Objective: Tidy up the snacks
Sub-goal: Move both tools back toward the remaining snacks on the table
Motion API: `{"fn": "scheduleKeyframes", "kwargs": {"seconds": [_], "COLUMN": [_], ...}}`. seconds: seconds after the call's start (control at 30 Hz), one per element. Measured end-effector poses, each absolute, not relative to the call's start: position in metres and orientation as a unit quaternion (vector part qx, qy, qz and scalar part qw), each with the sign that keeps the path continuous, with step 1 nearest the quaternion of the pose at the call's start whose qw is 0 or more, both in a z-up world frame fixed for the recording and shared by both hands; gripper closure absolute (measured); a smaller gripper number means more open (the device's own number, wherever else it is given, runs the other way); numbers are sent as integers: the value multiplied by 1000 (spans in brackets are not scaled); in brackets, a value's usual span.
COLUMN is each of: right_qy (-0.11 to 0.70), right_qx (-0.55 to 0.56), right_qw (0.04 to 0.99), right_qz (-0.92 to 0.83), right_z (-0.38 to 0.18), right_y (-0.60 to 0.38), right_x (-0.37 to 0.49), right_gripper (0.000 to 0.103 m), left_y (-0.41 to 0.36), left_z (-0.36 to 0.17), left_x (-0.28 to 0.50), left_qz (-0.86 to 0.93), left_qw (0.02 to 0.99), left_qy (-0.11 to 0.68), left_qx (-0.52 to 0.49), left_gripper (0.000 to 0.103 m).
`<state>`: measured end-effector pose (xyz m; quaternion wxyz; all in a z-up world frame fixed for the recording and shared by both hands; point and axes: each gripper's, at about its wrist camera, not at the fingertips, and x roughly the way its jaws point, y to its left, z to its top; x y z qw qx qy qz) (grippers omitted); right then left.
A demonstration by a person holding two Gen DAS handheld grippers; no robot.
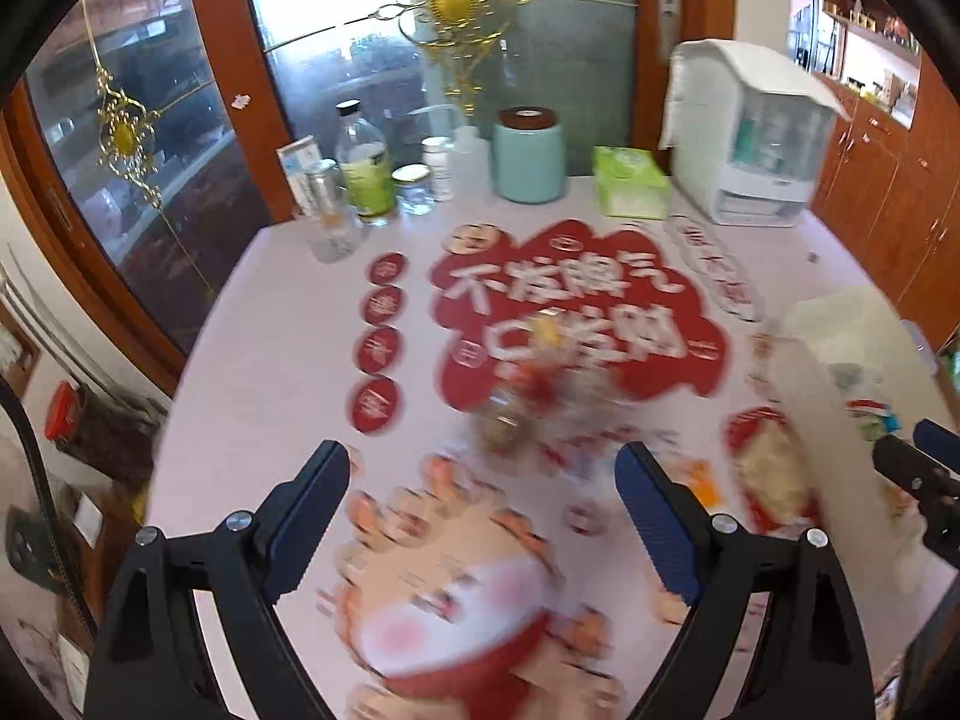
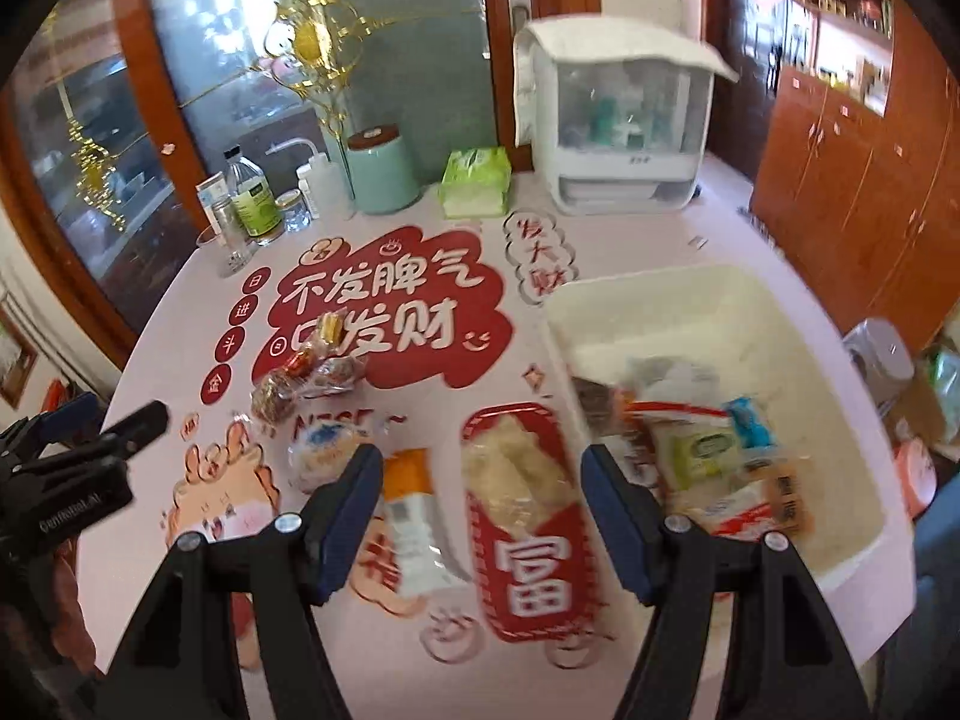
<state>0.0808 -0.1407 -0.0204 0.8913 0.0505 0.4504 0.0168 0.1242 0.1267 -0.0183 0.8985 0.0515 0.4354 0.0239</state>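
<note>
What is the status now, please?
Left gripper open, empty. Right gripper open, empty, above red snack pack. White bin partly filled. Nothing in the way.

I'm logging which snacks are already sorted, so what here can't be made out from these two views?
- Snacks in the white bin, right wrist view: motion blur smears most labels, and a finger of the right hand-held gripper covers the near corner.
- Clear bag of wrapped snacks, left wrist view: blurred, contents uncountable.
- Bin, left wrist view: cut off by the right edge.
</note>
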Motion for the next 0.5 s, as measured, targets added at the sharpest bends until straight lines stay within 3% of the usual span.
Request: {"fn": "scheduleKeyframes", "kwargs": {"seconds": [0.17,0.5], "right_qy": [502,568], "right_qx": [90,127], "right_qw": [859,810], "right_qz": [36,79], "right_z": [-49,-106], "right_y": [-110,-49], "right_x": [127,232], "right_gripper": [34,34], "left_y": [159,153], "left_z": [-35,-121], "left_x": [171,238], "left_qz": [15,-121], "left_qw": [896,837], "left_qy": [433,530], "left_qx": [98,72], "left_gripper": [13,13]}}
